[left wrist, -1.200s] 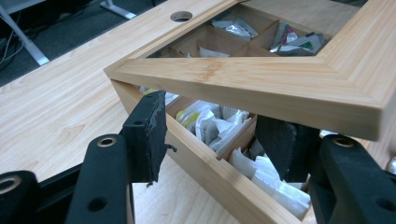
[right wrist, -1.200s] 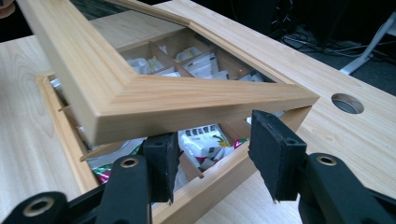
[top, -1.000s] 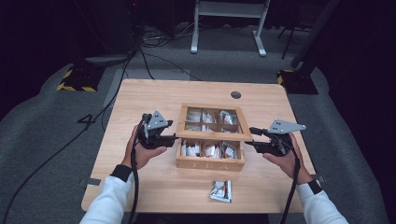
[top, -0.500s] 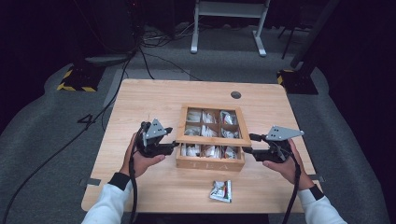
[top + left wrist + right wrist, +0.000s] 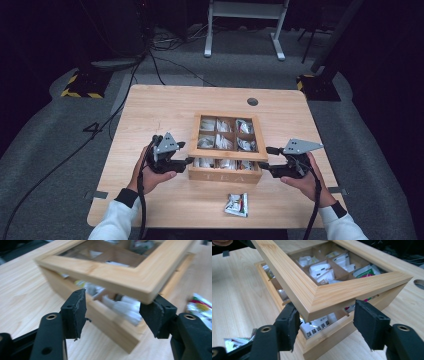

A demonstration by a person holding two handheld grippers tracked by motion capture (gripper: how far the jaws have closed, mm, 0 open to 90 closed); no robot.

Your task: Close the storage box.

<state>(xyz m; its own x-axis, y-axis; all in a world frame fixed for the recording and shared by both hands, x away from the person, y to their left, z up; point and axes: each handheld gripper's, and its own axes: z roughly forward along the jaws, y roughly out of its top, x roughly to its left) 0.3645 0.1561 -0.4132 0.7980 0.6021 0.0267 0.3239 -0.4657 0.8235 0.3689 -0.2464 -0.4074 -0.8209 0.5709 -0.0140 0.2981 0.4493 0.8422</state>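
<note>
A wooden tea box (image 5: 225, 176) stands mid-table, its compartments full of tea packets. Its framed glass lid (image 5: 225, 156) hangs a little above the front wall, leaving a gap. My left gripper (image 5: 186, 154) is at the lid's front left corner. In the left gripper view (image 5: 113, 312) that corner (image 5: 147, 293) lies between the spread jaws, clear of the left pad (image 5: 77, 307). My right gripper (image 5: 266, 158) is at the front right corner (image 5: 312, 311), with the right pad (image 5: 369, 322) apart from the wood. Both grippers' jaws have just been opening.
A loose tea packet (image 5: 236, 205) lies on the table in front of the box. A round cable hole (image 5: 252, 101) sits behind the box. Cables and a metal stand are on the dark floor beyond the table's far edge.
The lid's front edge has come down closer to the box. Both pairs of jaws stand wider around its corners. The hands have barely shifted.
</note>
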